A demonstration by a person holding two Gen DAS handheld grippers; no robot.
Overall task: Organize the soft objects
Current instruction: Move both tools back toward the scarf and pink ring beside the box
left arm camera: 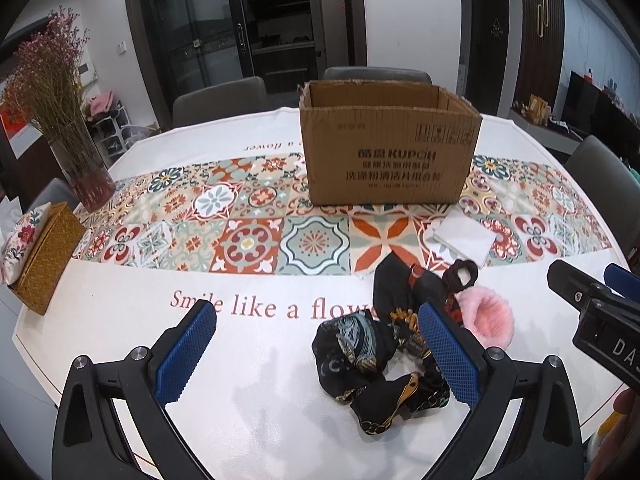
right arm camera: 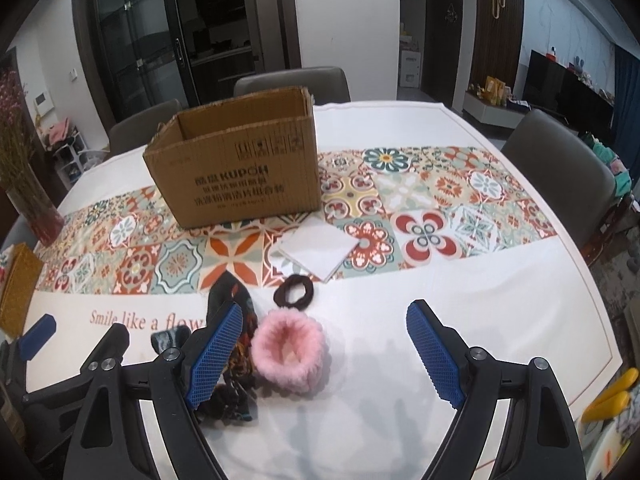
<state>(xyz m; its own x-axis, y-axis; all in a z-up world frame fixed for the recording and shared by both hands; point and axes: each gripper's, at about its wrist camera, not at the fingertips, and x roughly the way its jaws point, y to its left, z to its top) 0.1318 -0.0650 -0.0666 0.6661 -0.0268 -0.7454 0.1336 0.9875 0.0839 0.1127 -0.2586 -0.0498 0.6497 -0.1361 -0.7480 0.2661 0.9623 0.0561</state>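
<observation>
Left wrist view: left gripper jaws spread wide, nothing between the pads, hovering over the white table with its tiled floral runner band. Crumpled black patterned silk scarf lies just ahead of the gripper, toward its right finger, which overlaps the scarf's right side. The scarf's long axis runs from near the gripper away toward the runner, its narrow end pointing up at the open brown cardboard box far ahead. Fluffy pink fur scrunchie sits just beyond the right finger, touching the scarf's edge. Dark brown hair tie beyond that, then flat folded white cloth on the runner, a corner pointing toward the gripper. Woven tan tissue box and glass vase of dried pink flowers far left of the gripper.

Right wrist view: right gripper also wide open, holding nothing. Pink scrunchie lies between the fingers, nearer the left one, ring opening facing up, pads not touching it. Scarf partly hidden behind the left finger. Hair tie flat just ahead, white cloth beyond it, box further ahead-left, open side up. Left gripper's blue fingertip shows at far left.
</observation>
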